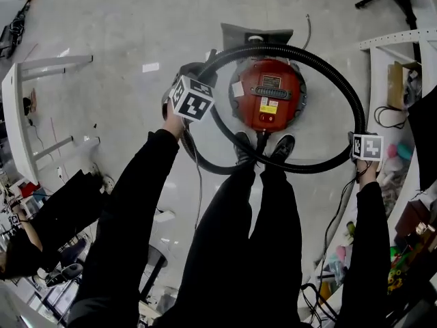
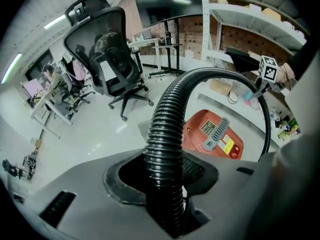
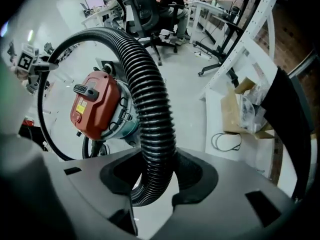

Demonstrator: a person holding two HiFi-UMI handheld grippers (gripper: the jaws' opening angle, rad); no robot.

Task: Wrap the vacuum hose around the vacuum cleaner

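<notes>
Between the left gripper's narrowly parted fingers and the right gripper's wider ones, the black hose is being clamped at two spots. It is looping around the red vacuum cleaner beyond both fingertips, probably to coil it.

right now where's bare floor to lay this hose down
The floor is bare left of and beyond the vacuum cleaner, as far as the white table. Right of the hose loop it is crowded: a cluttered shelf stands close.
</notes>
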